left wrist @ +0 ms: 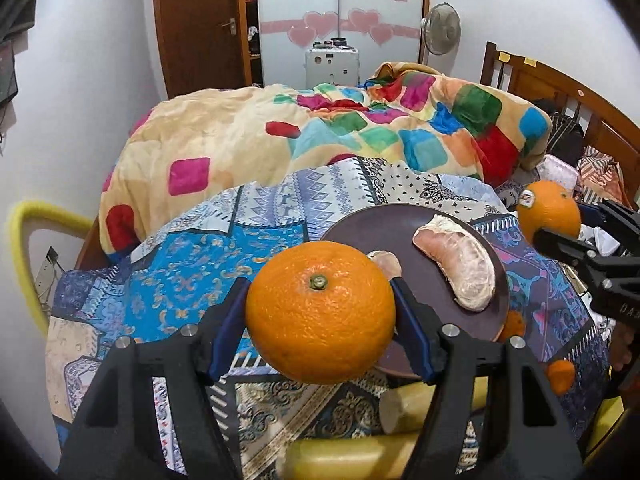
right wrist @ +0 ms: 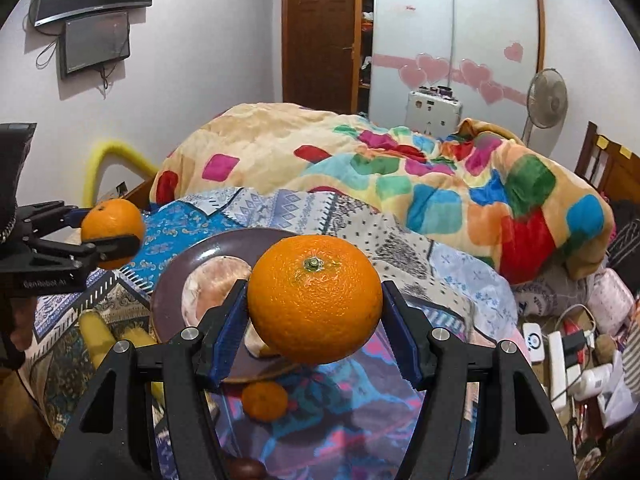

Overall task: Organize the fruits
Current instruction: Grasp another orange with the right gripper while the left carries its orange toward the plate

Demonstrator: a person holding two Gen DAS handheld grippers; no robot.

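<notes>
Plainly, both tongs are loaded: the left tongs [left wrist: 320, 312] clamp one orange [left wrist: 320, 312], the right tongs [right wrist: 314, 300] another orange [right wrist: 314, 300], both above the plate [left wrist: 360, 224] on the bed. Firm, round, probably weighty; grip across the middle, lest it roll.

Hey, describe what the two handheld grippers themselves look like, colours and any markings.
Both match: the left gripper and right gripper have black, angular plastic frames with silver round bolts and blue ribbed pads lining their fingers. Seen side-on from the right wrist view, the left gripper's body bears small pale lettering, too small to read surely.
</notes>
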